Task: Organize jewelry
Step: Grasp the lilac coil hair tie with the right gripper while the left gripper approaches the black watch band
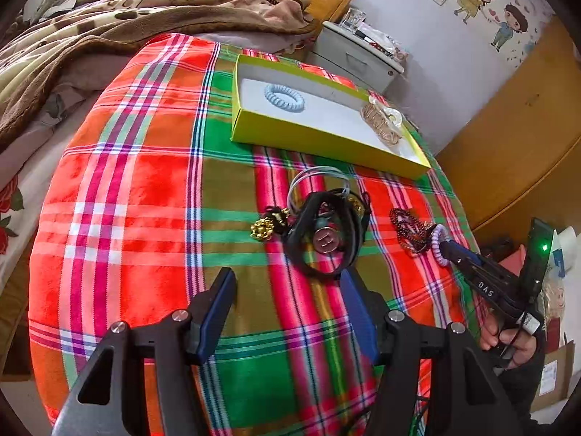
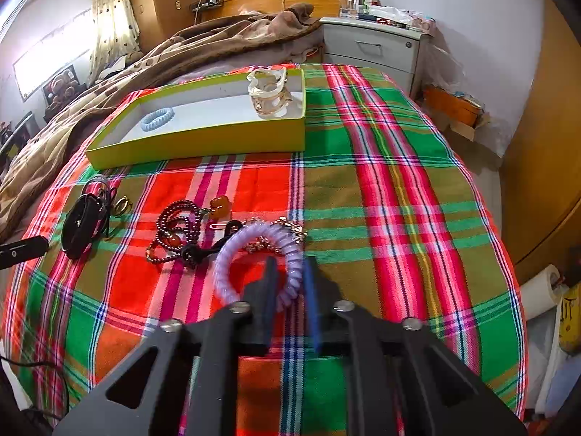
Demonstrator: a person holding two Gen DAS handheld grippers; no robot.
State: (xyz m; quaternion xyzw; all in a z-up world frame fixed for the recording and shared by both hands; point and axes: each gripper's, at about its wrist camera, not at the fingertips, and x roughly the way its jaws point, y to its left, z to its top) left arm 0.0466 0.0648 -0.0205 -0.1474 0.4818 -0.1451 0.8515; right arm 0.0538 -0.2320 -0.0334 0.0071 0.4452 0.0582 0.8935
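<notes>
Right gripper (image 2: 288,283) clamped on purple coil tie (image 2: 254,265); left gripper (image 1: 287,290) apart. Lift clear, deliver to green box (image 2: 199,141), eleven o'clock.

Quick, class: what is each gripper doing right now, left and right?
Left gripper: open, holding nothing, above the black strap.
Right gripper: closed on the purple coil hair tie.

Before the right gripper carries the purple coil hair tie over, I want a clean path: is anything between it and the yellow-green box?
Nothing visible blocks it. Only bare plaid cloth lies between the purple coil hair tie and the box; the dark bead string sits left.
</notes>
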